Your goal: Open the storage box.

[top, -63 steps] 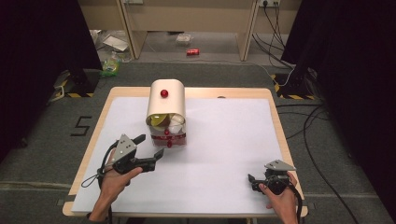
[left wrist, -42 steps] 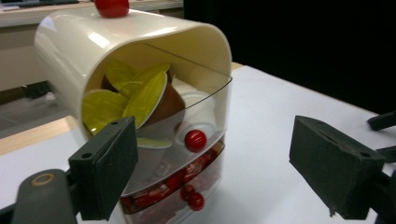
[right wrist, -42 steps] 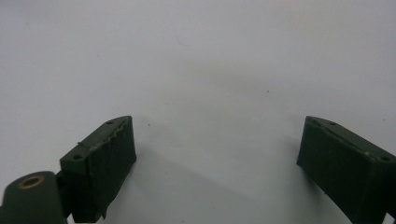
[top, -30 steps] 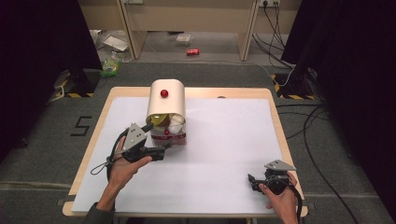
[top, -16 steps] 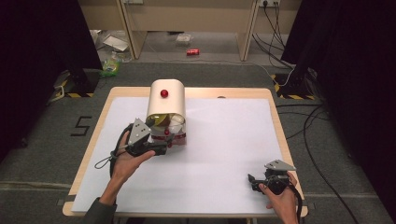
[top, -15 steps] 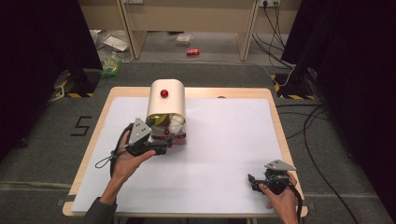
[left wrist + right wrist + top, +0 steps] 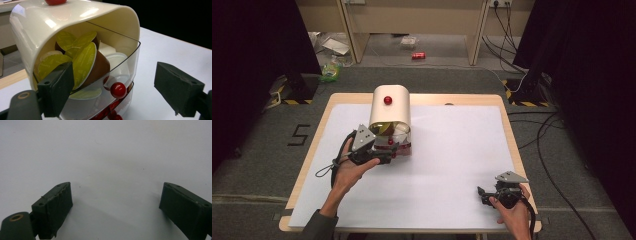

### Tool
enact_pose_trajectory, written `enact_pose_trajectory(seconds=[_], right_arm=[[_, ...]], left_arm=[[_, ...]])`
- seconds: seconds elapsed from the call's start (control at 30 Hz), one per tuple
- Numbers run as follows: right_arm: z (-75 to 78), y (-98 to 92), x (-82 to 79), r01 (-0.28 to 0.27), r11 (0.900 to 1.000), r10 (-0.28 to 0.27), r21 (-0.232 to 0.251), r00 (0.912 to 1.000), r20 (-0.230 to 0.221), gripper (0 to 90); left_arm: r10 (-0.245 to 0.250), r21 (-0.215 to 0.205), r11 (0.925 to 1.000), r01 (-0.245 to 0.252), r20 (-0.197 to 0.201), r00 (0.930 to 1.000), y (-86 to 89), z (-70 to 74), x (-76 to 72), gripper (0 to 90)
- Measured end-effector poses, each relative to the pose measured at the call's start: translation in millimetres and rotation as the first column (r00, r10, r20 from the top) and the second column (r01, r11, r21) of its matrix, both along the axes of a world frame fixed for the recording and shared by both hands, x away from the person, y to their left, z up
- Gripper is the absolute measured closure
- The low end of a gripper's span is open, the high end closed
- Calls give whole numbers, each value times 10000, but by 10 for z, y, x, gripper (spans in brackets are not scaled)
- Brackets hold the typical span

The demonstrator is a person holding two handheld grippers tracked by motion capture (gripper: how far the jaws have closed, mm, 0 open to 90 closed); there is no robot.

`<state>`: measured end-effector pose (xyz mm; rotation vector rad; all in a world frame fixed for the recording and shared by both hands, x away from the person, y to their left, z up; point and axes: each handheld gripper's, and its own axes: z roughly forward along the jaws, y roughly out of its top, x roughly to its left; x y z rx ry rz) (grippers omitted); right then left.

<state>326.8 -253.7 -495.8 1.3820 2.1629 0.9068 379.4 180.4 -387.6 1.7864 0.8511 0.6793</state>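
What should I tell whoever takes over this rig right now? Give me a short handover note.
Left gripper: jaws open, level at the front of the capsule dispenser, around its red knob but not touching it.
Right gripper: jaws open, holding nothing, over the white table cover at the near right.
Dispenser: on the table's left half, with yellow-lidded capsules behind its clear front.
Done: approach.
Left: probably close on the knob and pull.

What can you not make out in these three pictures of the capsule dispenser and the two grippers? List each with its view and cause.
- Capsule dispenser: base cut off by the left gripper view's bottom edge.
- Print on the yellow capsule lids: too small and blurred, left gripper view.
- Lower red knob: whether either jaw touches it, unclear.
- Right gripper: jaws too small in the high view.
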Motion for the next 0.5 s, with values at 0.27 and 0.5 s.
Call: enact_pose_trajectory(seconds=[0.27, 0.5], right_arm=[[-1, 2, 0, 12, 10000, -12, -9, 10000, 17, 110], [-1, 2, 1, 5, 10000, -5, -8, 10000, 12, 110]], left_arm=[[71, 126, 9999, -68, -231, 9997, -10, 19, -33, 173], [-13, 203, 9998, 21, -374, 9993, -11, 29, -106, 173]])
